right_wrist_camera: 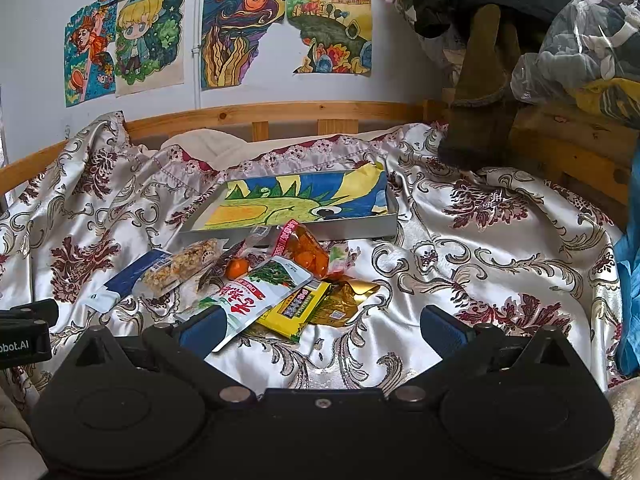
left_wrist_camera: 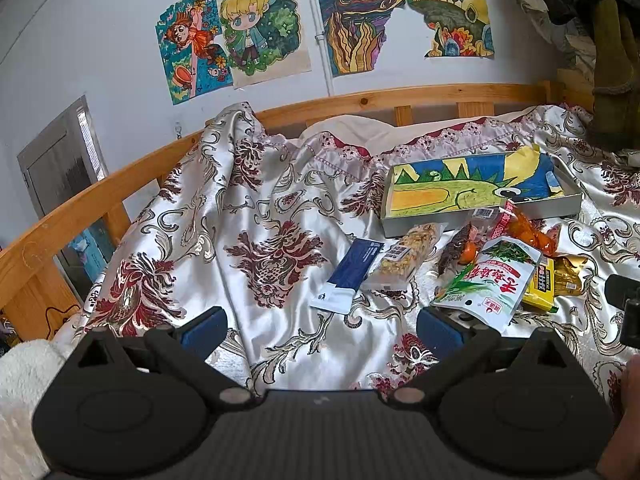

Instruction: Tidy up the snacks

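Spread across a shiny white bedcover with dark red floral pattern (left_wrist_camera: 256,216) is a loose heap of snack packets, seen at about one o'clock from the left gripper (left_wrist_camera: 320,330) and at about eleven o'clock from the right gripper (right_wrist_camera: 322,330). Both pairs of blue-padded jaws are held wide apart with nothing between them, above the cloth.

A shallow grey tray lined with a crayon drawing of a green creature (left_wrist_camera: 482,216) is set behind the heap, its near wall just beside the packets. At the heap's left edge a flat navy-and-white sachet (left_wrist_camera: 352,276) is partly overlapped by a clear-wrapped nut bar (left_wrist_camera: 404,256). A white pouch with red characters and green leaves (right_wrist_camera: 256,296) lies nearest the right gripper (its lower corner is crossed by the left blue pad in the right wrist view). Beside it at three o'clock are a yellow packet (right_wrist_camera: 294,310) and a crumpled gold foil wrapper (right_wrist_camera: 344,300). A clear bag of orange pieces (right_wrist_camera: 306,252) lies nearest the tray.
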Available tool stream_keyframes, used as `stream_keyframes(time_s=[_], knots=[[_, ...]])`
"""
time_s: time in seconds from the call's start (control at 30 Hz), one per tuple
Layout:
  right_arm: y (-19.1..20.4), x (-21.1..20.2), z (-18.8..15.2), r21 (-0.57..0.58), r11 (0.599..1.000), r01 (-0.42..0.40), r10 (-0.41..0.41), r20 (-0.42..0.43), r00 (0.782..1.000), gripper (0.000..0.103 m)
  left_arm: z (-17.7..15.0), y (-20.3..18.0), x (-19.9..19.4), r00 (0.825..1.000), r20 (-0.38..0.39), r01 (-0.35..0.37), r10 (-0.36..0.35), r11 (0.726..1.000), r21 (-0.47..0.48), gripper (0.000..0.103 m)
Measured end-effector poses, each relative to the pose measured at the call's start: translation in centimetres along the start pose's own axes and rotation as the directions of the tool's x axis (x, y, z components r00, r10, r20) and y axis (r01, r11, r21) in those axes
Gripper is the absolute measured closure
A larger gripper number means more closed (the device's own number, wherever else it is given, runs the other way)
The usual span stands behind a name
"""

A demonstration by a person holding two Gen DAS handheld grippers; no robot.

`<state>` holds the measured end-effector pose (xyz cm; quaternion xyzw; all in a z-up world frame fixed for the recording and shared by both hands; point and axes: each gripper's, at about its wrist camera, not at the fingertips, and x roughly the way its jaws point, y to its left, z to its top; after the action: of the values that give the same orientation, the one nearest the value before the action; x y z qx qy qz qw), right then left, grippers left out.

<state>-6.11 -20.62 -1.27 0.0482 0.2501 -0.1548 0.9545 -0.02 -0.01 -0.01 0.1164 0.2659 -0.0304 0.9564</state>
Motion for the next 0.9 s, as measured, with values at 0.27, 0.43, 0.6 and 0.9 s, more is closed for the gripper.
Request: stream_keyframes(time_s=[0.27, 0.43, 0.6, 0.9], knots=[[0.10, 0.01, 0.11, 0.000, 1.000, 0.001, -0.001, 0.000, 1.000, 0.001, 0.00, 0.00, 0.00, 1.000, -0.001, 0.000, 0.000, 1.000, 0.000, 0.000], [0.12, -0.10, 0.07, 0.001, 1.000, -0.010, 0.010, 0.004, 1.000, 0.001, 0.00, 0.00, 0.01, 1.000, -0.001, 0.000, 0.000, 1.000, 0.000, 0.000], [-0.21, 0.04, -0.13, 0.000, 1.000, -0.015, 0.015, 0.005, 1.000, 0.001, 0.00, 0.00, 0.01, 1.000, -0.001, 0.001, -0.001, 1.000, 0.001, 0.000], [-0.16, 0.06, -0.03, 0.012, 1.000, -0.026, 0.026, -0.005, 1.000, 0.001, -0.38, 0.00, 0.18, 1.000, -0.001, 0.004, -0.004, 1.000, 0.006, 0.000]])
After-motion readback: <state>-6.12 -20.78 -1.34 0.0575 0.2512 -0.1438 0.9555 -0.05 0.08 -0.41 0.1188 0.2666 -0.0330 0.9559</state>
